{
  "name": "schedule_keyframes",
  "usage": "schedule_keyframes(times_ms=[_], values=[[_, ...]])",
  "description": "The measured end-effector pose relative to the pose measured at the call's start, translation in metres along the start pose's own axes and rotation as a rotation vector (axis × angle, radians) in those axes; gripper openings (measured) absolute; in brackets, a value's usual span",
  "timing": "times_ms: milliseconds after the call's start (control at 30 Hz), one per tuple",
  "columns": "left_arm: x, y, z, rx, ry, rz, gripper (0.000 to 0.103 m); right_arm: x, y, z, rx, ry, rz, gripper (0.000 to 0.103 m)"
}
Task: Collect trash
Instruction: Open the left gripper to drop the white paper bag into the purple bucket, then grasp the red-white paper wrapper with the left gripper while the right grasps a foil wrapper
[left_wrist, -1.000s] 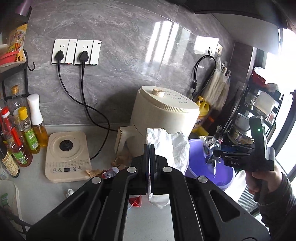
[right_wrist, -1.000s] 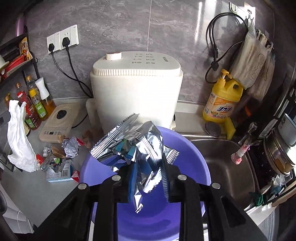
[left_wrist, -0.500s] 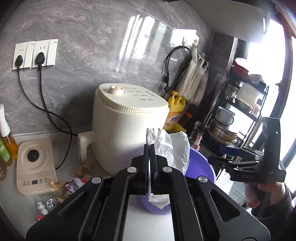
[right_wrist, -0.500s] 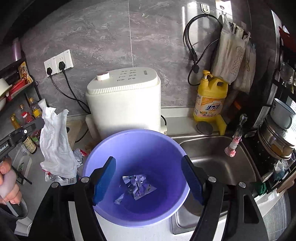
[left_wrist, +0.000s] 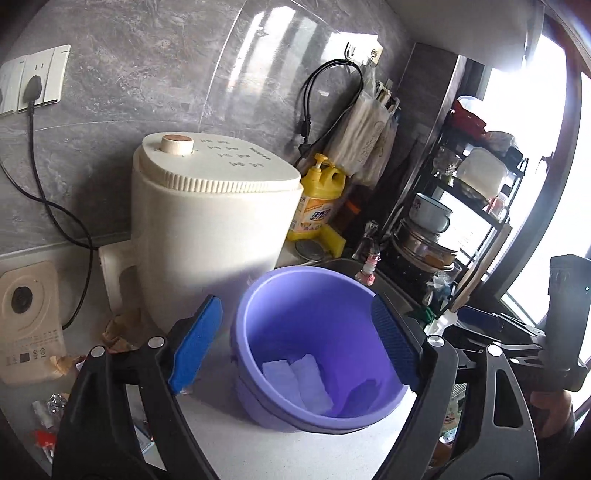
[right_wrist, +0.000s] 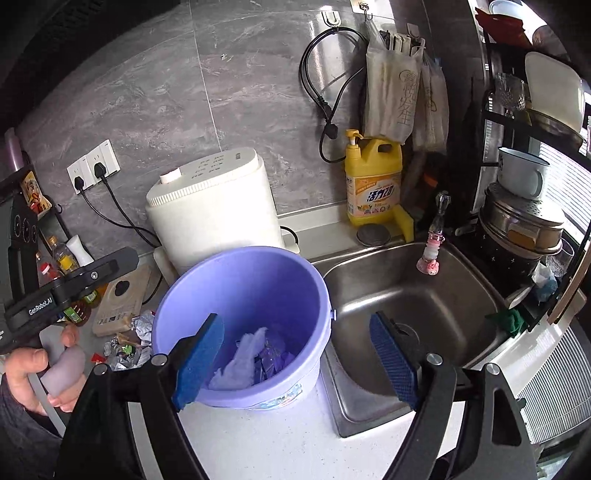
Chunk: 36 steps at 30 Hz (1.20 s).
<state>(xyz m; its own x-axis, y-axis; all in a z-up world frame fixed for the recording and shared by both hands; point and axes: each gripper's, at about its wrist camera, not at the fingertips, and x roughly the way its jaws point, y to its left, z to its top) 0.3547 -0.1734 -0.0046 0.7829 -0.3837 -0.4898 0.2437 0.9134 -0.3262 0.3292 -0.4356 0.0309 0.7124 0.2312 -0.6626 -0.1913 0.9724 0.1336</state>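
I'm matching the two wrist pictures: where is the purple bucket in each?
Left wrist: purple bucket low centre, between the open left gripper's fingers.
Right wrist: bucket centre-left, left of the sink.
Shared landmark: yellow soap bottle against the back wall.

We see daylight flooding in from the window (left_wrist: 535, 155) on the right, blown out to white. It throws glare streaks across the glossy gray wall (left_wrist: 288, 55) and leaves the counter (right_wrist: 295, 443) softly lit. Both fisheye views bend straight lines, darken to black at the corners, and stay fairly sharp throughout.
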Motion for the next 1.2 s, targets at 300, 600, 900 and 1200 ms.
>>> schedule_keyframes(times_ms=[300, 600, 900, 1200], values=[[-0.056, 0.051, -0.019, -0.092, -0.051, 0.182, 0.093, 0.018, 0.057, 0.001, -0.106, -0.020, 0.155, 0.092], [-0.116, 0.098, -0.050, -0.194, -0.104, 0.342, 0.093, 0.031, 0.119, -0.001, -0.222, -0.017, 0.309, 0.090], [-0.155, 0.133, -0.084, -0.294, -0.090, 0.452, 0.082, 0.032, 0.183, -0.006, -0.348, 0.025, 0.474, 0.079], [-0.149, 0.161, -0.123, -0.359, 0.034, 0.473, 0.066, 0.058, 0.234, -0.043, -0.412, 0.197, 0.520, 0.069]])
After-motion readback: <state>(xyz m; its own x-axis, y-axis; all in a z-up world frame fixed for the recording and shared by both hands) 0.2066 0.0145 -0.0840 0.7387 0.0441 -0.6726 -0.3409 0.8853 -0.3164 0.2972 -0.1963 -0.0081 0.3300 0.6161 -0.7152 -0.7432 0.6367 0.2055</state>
